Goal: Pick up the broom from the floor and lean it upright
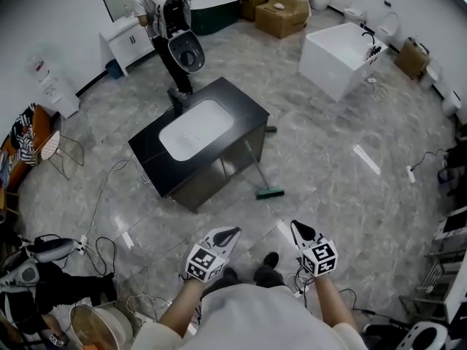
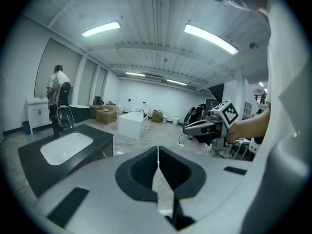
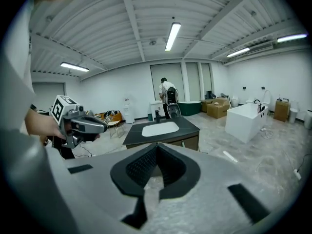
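Note:
The broom (image 1: 261, 175) lies on the grey floor beside the black sink cabinet (image 1: 244, 108), its green head (image 1: 270, 192) nearest me and its thin handle running back along the cabinet's right side. Both grippers are held up close to my body, well short of the broom. My left gripper (image 1: 232, 233) is shut with nothing in it; in its own view the left gripper's (image 2: 157, 151) jaws meet in a line. My right gripper (image 1: 298, 228) is also shut and empty, and the right gripper's (image 3: 157, 146) own view shows the same. Each gripper shows in the other's view.
The cabinet holds a white basin (image 1: 195, 128). A white bathtub (image 1: 332, 53) stands at the back right, cardboard boxes (image 1: 281, 13) behind it. A person (image 1: 157, 9) stands at the far side near a toilet bowl (image 1: 186, 49). Cables (image 1: 109, 246) trail over the floor at the left.

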Motion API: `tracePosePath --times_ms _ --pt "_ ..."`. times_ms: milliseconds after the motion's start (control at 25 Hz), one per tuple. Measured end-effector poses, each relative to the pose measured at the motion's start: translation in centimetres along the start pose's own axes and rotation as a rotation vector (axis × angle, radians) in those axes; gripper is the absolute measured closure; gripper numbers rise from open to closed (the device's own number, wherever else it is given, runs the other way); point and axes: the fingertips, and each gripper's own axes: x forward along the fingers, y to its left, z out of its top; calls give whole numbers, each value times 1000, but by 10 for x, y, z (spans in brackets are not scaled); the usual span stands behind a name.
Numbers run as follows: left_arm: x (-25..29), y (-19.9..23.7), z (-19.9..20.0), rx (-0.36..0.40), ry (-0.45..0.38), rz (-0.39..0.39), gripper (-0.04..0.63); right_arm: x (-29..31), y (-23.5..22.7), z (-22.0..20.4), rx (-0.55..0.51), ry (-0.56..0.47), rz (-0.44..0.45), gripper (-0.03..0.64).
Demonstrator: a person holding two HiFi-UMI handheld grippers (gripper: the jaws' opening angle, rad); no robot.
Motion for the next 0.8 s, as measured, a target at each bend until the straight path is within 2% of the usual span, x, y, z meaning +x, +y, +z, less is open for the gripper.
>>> tracePosePath --times_ms 160,280,400,560,800 --pt "-37 -8 3 12 -26 -25 584 -20 39 5 -20 -17 -35 617" --pt "-59 -11 -4 -8 -46 -38 584 -39 65 0 -18 -24 -50 617" --pt "-70 -15 -14 -15 -30 -64 584 -54 82 1 -13 -29 -58 617" --pt "-79 -25 -22 -11 -1 -78 584 -70 91 3 -11 -40 -68 617" --pt "-84 -39 -10 -35 -23 -50 584 -95 81 11 32 -87 -86 617"
